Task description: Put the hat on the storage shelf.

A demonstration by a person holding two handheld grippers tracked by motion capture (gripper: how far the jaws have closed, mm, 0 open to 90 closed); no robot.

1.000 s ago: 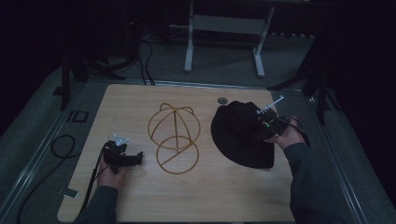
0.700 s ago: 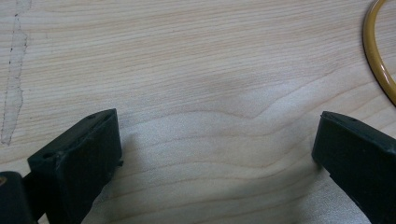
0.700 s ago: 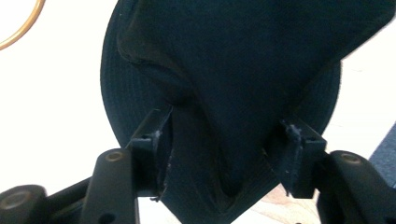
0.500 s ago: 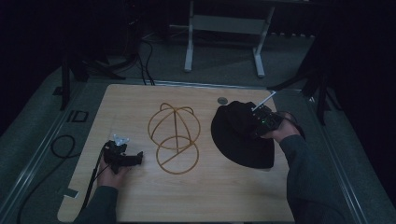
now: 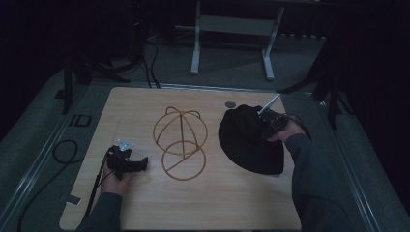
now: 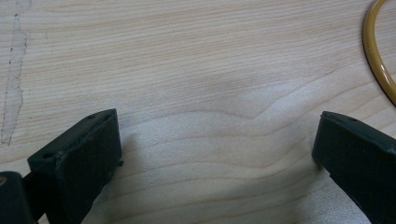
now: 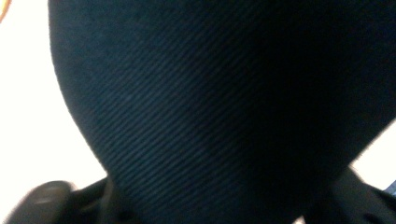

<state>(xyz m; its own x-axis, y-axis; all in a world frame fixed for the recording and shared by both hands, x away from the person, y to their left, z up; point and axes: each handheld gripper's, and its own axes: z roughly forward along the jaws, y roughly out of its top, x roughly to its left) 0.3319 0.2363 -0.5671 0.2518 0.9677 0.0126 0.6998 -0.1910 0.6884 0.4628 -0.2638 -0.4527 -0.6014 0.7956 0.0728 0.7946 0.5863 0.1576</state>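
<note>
A black hat (image 5: 246,150) lies on the right side of the wooden table (image 5: 140,104). My right gripper (image 5: 258,127) is pressed into its upper part from the right. In the right gripper view the dark hat fabric (image 7: 210,93) bulges between two blurred jaws that stand wide apart at the bottom corners. A yellow wire hat form (image 5: 181,142) stands at the table's middle. To its left, my left gripper (image 5: 140,164) rests low on the wood, open and pointing at the form. Between its jaws is bare tabletop (image 6: 187,70), with the yellow wire (image 6: 378,60) curving past at the upper right.
A round cable hole (image 5: 230,104) sits at the table's far edge near the hat. A cable loop (image 5: 65,150) lies on the floor to the left. A white desk frame (image 5: 232,29) stands behind, and dark stands (image 5: 333,96) flank the table.
My right gripper has moved left, deeper onto the hat, and the hat's near part has bunched up under it. The left gripper has stayed put.
</note>
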